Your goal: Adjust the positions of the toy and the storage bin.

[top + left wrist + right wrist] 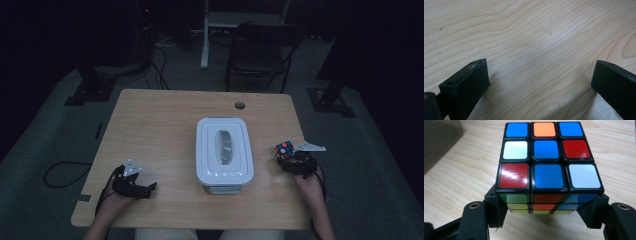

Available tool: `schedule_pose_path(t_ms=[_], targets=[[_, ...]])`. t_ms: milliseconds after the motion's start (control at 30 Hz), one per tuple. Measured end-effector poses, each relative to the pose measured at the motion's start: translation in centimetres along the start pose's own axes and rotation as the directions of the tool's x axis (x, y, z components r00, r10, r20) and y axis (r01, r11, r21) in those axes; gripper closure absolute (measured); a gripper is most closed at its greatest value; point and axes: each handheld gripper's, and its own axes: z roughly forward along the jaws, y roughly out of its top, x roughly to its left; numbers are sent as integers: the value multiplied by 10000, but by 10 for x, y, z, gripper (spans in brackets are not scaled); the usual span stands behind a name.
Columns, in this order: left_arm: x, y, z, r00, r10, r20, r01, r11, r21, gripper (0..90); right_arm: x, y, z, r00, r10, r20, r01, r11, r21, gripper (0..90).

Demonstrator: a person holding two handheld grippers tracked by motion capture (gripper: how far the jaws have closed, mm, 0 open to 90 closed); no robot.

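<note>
A scrambled puzzle cube (283, 149) (547, 162) with blue, red, white and orange stickers is clamped between the two black jaws of my right gripper (290, 157) (546, 207), above the right side of the wooden table (160, 130). The jaws press on its left and right faces. My left gripper (149, 189) (540, 82) rests near the table's front left, its jaws spread wide over bare wood with nothing between them.
A white lidded box (223, 154) with an oval slot in its top stands in the middle of the table, left of the cube; its dark edge (439, 142) appears in the right gripper view. A round cable hole (240, 105) lies at the far edge. A chair (260, 50) stands beyond the table.
</note>
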Motion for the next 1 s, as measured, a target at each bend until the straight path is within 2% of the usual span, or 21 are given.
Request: schedule_pose_path(t_ms=[200,600,800,1000], targets=[[1,0,0,10000,-26,44,26,10000,-24,21,0,-13,-19,10000,-6,17,6,10000,-27,338],[0,0,0,10000,23,17,-23,10000,-1,21,0,-46,-42,9999,-98,66,95,9990,426,338],[0,0,0,10000,48,27,-48,10000,2,21,-2,-59,-55,10000,12,79,-15,9994,344,338],[0,1,1,9999,118,102,-118,9999,-12,21,-5,-70,-58,9999,135,43,-136,9991,392,338]])
